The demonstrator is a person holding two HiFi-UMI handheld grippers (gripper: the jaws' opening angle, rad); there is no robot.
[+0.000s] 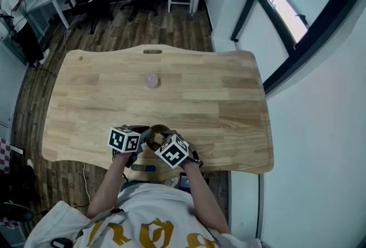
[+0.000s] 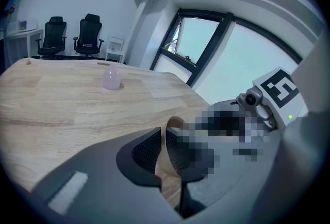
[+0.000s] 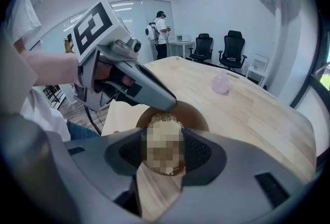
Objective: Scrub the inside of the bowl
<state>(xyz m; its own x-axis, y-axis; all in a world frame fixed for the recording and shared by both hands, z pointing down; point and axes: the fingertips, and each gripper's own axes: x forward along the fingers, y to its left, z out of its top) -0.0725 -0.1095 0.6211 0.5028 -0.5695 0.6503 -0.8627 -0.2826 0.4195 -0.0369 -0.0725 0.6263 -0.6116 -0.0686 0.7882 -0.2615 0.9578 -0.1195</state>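
The left gripper (image 2: 164, 152) pinches the thin wall of the brown bowl (image 2: 172, 124). It holds the bowl at the near edge of the wooden table (image 1: 200, 98). The right gripper (image 3: 164, 153) squeezes a straw-coloured scrubber (image 3: 163, 117), which sits down inside the bowl. This looks like the scrubbing step. Next, the scrubber should rub round the inside wall, with the left gripper holding the bowl steady so it does not slide.

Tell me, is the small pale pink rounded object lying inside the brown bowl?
No, the pale pink rounded object stands on the light wooden table, well apart from the brown bowl.
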